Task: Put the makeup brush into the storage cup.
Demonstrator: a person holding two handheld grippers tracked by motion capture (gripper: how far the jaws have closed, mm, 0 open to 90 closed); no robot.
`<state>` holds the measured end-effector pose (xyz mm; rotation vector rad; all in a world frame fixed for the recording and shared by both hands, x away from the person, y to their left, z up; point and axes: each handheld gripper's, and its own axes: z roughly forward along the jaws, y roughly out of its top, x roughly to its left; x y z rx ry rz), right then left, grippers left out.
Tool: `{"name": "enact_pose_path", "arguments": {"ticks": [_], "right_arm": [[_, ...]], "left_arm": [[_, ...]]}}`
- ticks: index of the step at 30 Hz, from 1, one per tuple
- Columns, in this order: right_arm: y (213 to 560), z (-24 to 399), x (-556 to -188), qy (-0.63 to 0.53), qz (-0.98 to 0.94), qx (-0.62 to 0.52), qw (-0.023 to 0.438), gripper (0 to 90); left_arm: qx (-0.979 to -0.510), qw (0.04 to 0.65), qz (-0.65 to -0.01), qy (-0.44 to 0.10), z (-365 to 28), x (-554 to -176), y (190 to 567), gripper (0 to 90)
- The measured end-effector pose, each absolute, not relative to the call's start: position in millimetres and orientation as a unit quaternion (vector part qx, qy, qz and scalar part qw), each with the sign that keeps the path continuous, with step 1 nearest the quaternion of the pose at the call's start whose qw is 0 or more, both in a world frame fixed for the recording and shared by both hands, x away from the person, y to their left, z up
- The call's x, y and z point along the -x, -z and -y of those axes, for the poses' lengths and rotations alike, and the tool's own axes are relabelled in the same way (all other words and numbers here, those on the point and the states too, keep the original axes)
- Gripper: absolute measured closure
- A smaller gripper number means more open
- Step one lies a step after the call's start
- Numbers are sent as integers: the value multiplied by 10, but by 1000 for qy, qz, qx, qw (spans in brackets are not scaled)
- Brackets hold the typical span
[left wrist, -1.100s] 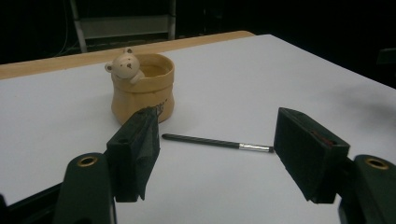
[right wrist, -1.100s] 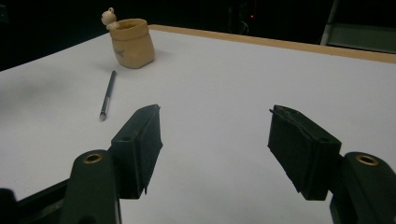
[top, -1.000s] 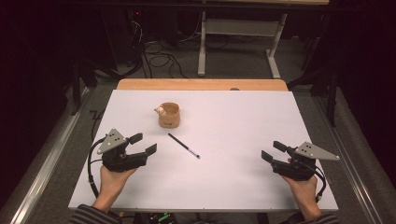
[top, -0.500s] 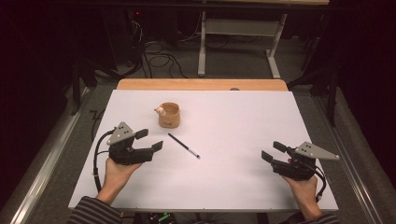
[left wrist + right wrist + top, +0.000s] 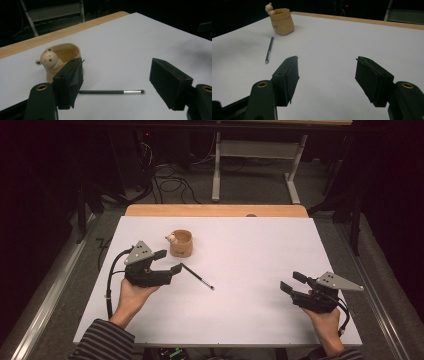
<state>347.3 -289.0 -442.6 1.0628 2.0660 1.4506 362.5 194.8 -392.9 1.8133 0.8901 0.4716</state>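
white table [image 5: 260, 270]: left claw [image 5: 169, 261] gapes beside pen [image 5: 197, 276], near cup [image 5: 180, 243].

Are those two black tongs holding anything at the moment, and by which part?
Nothing is held. The left tongs stand open around the pen lying on the table, not gripping it; the right tongs are open over bare table.

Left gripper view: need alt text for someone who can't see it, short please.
The left gripper, jaws wide open, is lined up over a thin dark pen with a silver tip, which lies flat on the white table between the two black jaws. Just behind the left jaw stands a small tan cup with a bear figure on its rim.
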Motion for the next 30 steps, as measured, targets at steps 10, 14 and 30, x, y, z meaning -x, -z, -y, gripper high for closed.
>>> {"name": "enact_pose_path", "arguments": {"ticks": [10, 14, 30], "right_arm": [[4427, 2890, -3475, -520, -740, -379, 198, 363], [4427, 2890, -3476, -519, -740, -379, 198, 363], [4431, 2883, -3473, -518, -741, -379, 198, 366]], "left_arm": [[-743, 526, -366, -195, -1862, -3716, 3915, 274], [-742, 527, -365, -196, -1824, -3747, 3911, 273], [-735, 541, -361, -194, -1644, -3897, 3885, 273]]}}
